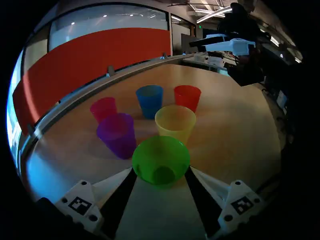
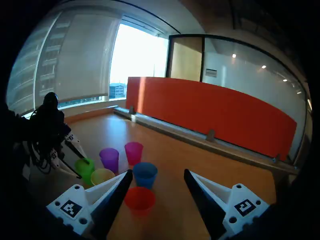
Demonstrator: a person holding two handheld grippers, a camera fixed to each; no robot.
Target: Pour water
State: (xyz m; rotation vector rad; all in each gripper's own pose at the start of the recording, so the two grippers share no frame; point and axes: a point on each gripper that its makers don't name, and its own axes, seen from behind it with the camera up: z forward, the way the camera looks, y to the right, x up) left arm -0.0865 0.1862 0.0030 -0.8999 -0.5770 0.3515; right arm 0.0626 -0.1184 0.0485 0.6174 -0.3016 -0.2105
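Six plastic cups stand clustered on the wooden table point(image 1: 240, 132). My left gripper point(image 1: 161, 171) is clamped on the green cup point(image 1: 161, 156), one finger pressed against each side of it, at the near edge of the cluster. Just beyond it stands the yellow cup point(image 1: 175, 122), with the purple cup point(image 1: 117, 134) to its left. Behind those I see the pink cup point(image 1: 103, 108), the blue cup point(image 1: 149, 100) and the red cup point(image 1: 187, 97) in a row. My right gripper point(image 2: 157, 172) is released, its fingers spread wide. In the right gripper view the red cup sits between them, close beside the left finger and clear of the right one, with the blue cup just past it. I cannot tell whether any cup holds water. An orange partition point(image 2: 212, 112) runs along the table's far edge.
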